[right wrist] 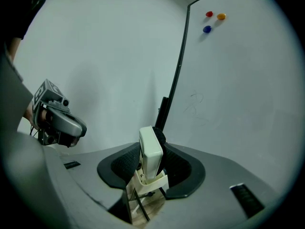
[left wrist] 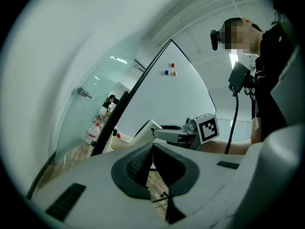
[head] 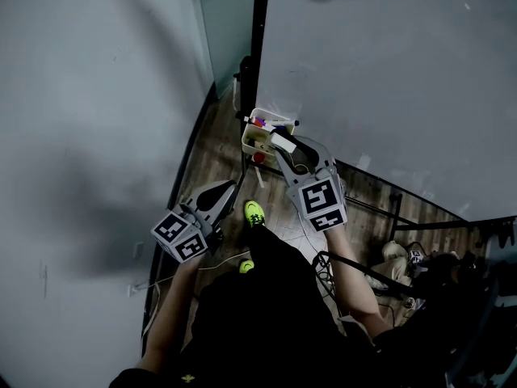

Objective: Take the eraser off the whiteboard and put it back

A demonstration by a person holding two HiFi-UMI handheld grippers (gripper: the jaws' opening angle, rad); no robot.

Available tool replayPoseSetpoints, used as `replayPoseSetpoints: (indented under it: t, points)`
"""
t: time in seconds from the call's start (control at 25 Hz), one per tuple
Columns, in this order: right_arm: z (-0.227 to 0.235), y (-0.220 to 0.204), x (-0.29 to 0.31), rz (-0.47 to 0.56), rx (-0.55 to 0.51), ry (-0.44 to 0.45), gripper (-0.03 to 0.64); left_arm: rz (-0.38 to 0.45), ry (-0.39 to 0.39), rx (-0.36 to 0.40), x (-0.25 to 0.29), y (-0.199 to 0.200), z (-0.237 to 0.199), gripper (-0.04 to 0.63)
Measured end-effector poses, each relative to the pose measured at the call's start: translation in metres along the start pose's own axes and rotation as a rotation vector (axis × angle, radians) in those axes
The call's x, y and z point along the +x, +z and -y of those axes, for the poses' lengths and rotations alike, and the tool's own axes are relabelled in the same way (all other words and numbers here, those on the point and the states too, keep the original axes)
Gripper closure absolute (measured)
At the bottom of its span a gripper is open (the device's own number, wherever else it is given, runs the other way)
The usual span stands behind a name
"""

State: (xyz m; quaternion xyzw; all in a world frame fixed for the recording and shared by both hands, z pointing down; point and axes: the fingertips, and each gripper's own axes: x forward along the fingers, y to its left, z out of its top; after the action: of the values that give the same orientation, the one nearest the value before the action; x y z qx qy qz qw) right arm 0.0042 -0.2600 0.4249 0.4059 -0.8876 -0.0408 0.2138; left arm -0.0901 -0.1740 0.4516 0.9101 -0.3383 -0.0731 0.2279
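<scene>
Observer: Gripper on the left (head: 232, 188) hangs low, well apart from the work. Its jaws are closed tip to tip with nothing between them. Marker tray (head: 249, 142) comes next, at the foot of the board's dark edge.

Checker: Eraser position?

Observer: Eraser (head: 281, 143) is off the board, clamped between the pads of the right gripper (head: 291, 152) and held just above the tray. In the right gripper view it stands upright in the jaws, long axis running up and down, pale back facing the camera. Something dark shows at its right edge; felt or jaw pad, cannot tell.

Checker: Which way is the whiteboard from the fingers?

Observer: Whiteboard (head: 388, 79) lies ahead and to the right of them. Its bare surface is near but not touching the eraser.

Checker: Judgement: the right hand is the nearer one and carries the load, so the left has no part in this. The return likely turns on carrying the eraser rightward until a flat face meets the board. Risk: a tilted approach lands an edge first and it slips toward the tray.
</scene>
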Motion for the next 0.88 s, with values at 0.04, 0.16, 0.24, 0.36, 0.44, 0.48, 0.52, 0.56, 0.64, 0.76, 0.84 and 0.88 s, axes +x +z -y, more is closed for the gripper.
replayPoseSetpoints:
  t: [0.04, 0.16, 0.24, 0.36, 0.44, 0.48, 0.52, 0.56, 0.64, 0.76, 0.84, 0.88]
  points:
    - [0.0, 0.003, -0.002, 0.004, -0.003, -0.003, 0.457, 0.001, -0.001, 0.002, -0.001, 0.001, 0.001, 0.574]
    - [-0.001, 0.012, -0.008, 0.017, -0.013, -0.011, 0.459, 0.003, -0.002, 0.013, -0.001, 0.003, 0.002, 0.575]
    - [0.0, 0.018, -0.012, 0.024, -0.019, -0.017, 0.459, 0.002, -0.004, 0.03, -0.001, 0.006, 0.003, 0.574]
    - [-0.001, 0.027, -0.018, 0.037, -0.026, -0.025, 0.457, 0.006, -0.007, 0.053, -0.002, 0.007, 0.005, 0.574]
    - [-0.003, 0.032, -0.023, 0.046, -0.032, -0.028, 0.458, 0.003, -0.001, 0.058, -0.003, 0.007, 0.007, 0.575]
    - [-0.003, 0.034, -0.026, 0.049, -0.035, -0.029, 0.458, 0.001, 0.002, 0.059, -0.003, 0.006, 0.007, 0.575]
    - [-0.004, 0.036, -0.029, 0.052, -0.038, -0.029, 0.458, 0.0, 0.004, 0.059, -0.003, 0.006, 0.008, 0.574]
    - [-0.005, 0.038, -0.032, 0.054, -0.04, -0.03, 0.458, 0.003, 0.004, 0.057, -0.003, 0.006, 0.008, 0.575]
    - [-0.005, 0.04, -0.037, 0.059, -0.042, -0.033, 0.457, 0.013, 0.001, 0.054, -0.002, 0.007, 0.009, 0.575]
    - [-0.005, 0.043, -0.043, 0.066, -0.047, -0.042, 0.458, 0.011, -0.003, 0.054, 0.0, 0.006, 0.008, 0.575]
    - [-0.005, 0.045, -0.047, 0.069, -0.05, -0.046, 0.459, 0.01, -0.005, 0.049, 0.001, 0.005, 0.009, 0.575]
    - [-0.005, 0.045, -0.049, 0.069, -0.051, -0.047, 0.459, 0.009, -0.006, 0.048, 0.001, 0.004, 0.01, 0.575]
